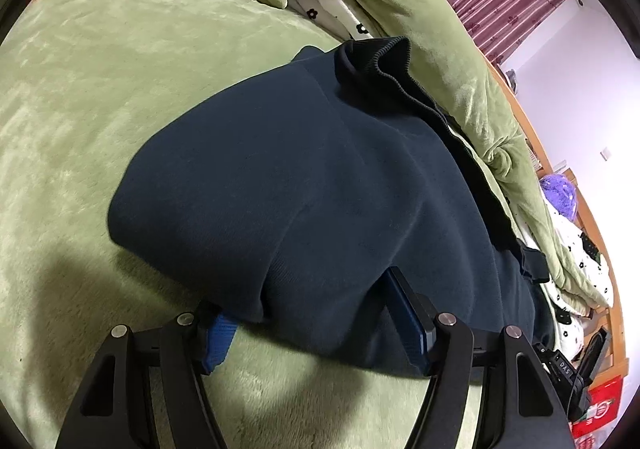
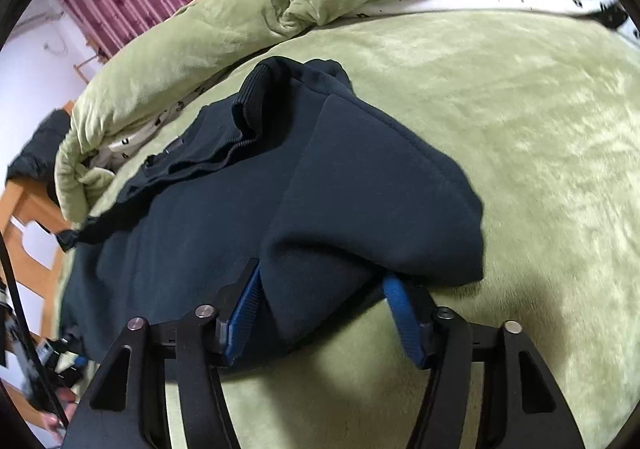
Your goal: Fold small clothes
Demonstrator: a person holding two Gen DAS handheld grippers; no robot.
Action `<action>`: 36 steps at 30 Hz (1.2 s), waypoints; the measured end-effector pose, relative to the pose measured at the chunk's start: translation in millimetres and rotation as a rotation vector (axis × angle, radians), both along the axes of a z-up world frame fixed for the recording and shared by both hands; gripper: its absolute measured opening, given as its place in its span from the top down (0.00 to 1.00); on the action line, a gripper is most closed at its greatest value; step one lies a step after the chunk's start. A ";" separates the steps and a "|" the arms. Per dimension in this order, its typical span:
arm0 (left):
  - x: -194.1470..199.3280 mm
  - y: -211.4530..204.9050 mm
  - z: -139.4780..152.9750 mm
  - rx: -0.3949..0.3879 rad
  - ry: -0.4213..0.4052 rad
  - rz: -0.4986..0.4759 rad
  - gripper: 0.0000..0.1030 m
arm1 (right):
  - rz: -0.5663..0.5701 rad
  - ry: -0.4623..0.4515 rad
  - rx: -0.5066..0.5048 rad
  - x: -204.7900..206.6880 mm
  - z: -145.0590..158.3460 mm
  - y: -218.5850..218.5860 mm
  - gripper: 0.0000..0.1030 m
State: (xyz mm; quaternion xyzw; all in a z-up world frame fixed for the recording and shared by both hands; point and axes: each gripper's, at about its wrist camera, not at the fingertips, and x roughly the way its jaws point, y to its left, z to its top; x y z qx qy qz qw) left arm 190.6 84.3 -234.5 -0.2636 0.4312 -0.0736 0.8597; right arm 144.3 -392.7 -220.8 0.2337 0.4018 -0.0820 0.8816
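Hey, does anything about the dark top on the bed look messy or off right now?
Yes. The navy top lies bunched, not flat: its ribbed collar stands up crumpled, and the zipper edge is rumpled toward the heaped green quilt. Fabric drapes between the pads of both the left gripper and the right gripper.

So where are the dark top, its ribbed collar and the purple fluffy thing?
dark top [image 1: 280,177], left wrist view, flat middle panel.
ribbed collar [image 1: 384,53], left wrist view, upturned edge.
purple fluffy thing [image 1: 560,195], left wrist view, its centre.

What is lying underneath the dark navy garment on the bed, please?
The navy garment lies on the green plush blanket, which shows all around it. Whatever else might sit beneath the cloth is covered and cannot be seen.
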 end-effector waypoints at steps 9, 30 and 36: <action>-11.0 -1.7 10.9 0.013 -0.050 -0.006 0.84 | 0.020 -0.023 -0.055 -6.3 9.4 8.2 0.90; -118.6 3.5 27.9 0.138 -0.079 -0.051 0.85 | 0.054 -0.015 -0.133 -126.5 39.3 29.0 0.91; -138.5 5.0 28.8 0.140 -0.083 -0.054 0.85 | 0.057 -0.022 -0.131 -148.6 40.2 27.9 0.91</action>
